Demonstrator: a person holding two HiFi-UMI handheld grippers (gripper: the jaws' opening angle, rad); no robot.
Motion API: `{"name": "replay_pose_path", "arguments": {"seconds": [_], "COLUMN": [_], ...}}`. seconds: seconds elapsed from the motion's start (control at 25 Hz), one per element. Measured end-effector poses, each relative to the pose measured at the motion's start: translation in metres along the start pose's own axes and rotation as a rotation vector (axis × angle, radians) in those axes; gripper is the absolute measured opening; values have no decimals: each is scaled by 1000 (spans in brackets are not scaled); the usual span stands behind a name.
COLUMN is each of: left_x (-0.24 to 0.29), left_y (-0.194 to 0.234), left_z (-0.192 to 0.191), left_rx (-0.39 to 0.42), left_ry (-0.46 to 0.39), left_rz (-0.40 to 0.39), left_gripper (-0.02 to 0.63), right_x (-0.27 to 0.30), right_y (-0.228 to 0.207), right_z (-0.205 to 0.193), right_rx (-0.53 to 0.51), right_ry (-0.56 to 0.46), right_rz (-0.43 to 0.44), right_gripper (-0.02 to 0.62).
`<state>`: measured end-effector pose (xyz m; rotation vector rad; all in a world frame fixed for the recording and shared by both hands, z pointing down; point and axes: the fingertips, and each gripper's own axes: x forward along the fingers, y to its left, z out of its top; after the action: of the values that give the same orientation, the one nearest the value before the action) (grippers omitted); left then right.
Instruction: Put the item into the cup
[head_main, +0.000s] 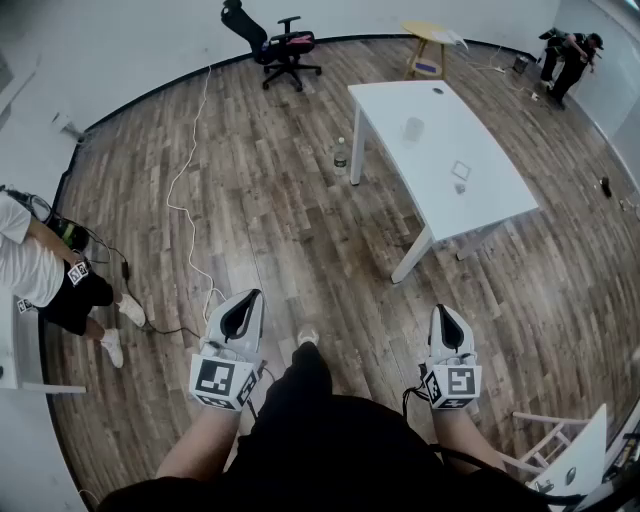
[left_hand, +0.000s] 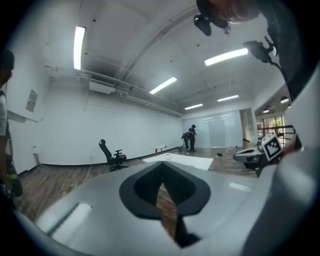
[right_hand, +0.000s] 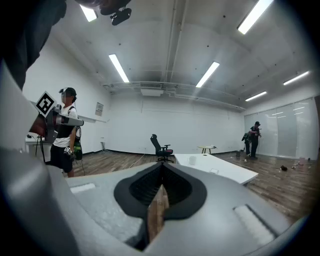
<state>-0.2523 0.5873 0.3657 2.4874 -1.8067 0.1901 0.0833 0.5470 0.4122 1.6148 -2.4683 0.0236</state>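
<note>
A white table (head_main: 470, 215) stands well ahead of me on the wood floor. On it are a pale cup (head_main: 413, 128), a small flat square item (head_main: 460, 170) and a tiny piece (head_main: 461, 187) beside it. My left gripper (head_main: 250, 297) and right gripper (head_main: 444, 311) are held level in front of my body, far short of the table, both shut and empty. In the right gripper view the cup (right_hand: 192, 160) and the square item (right_hand: 213, 171) show on the table beyond the closed jaws (right_hand: 161, 172). The left gripper view shows only the table's edge (left_hand: 175, 160) past its jaws (left_hand: 162, 170).
A black office chair (head_main: 280, 45) and a small yellow table (head_main: 428, 40) stand at the back. A bottle (head_main: 340, 155) sits on the floor by the table leg, and a white cable (head_main: 190, 200) trails across the floor. One person stands at the left (head_main: 40, 270), another at the far right (head_main: 570, 50).
</note>
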Motion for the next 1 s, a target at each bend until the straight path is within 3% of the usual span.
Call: {"name": "replay_pose_path", "arguments": {"seconds": [0.32,0.76,1.0], "left_x": [84,189,229], "left_y": [46,126,144], "left_z": [11,38,38], "left_rx": [1,49,56], "left_ry": [-7,-55,-67], "left_rz": [-68,-153,-204], "left_gripper": [2,2,2], "right_x": [68,177,204], "right_y": [-17,-2,-4], "right_z": [16,49,61], "right_rx": [13,6,-3], "right_ry": [12,-16,-43], "right_rz": [-74,-109,-151], "right_gripper": [2,2,2]}}
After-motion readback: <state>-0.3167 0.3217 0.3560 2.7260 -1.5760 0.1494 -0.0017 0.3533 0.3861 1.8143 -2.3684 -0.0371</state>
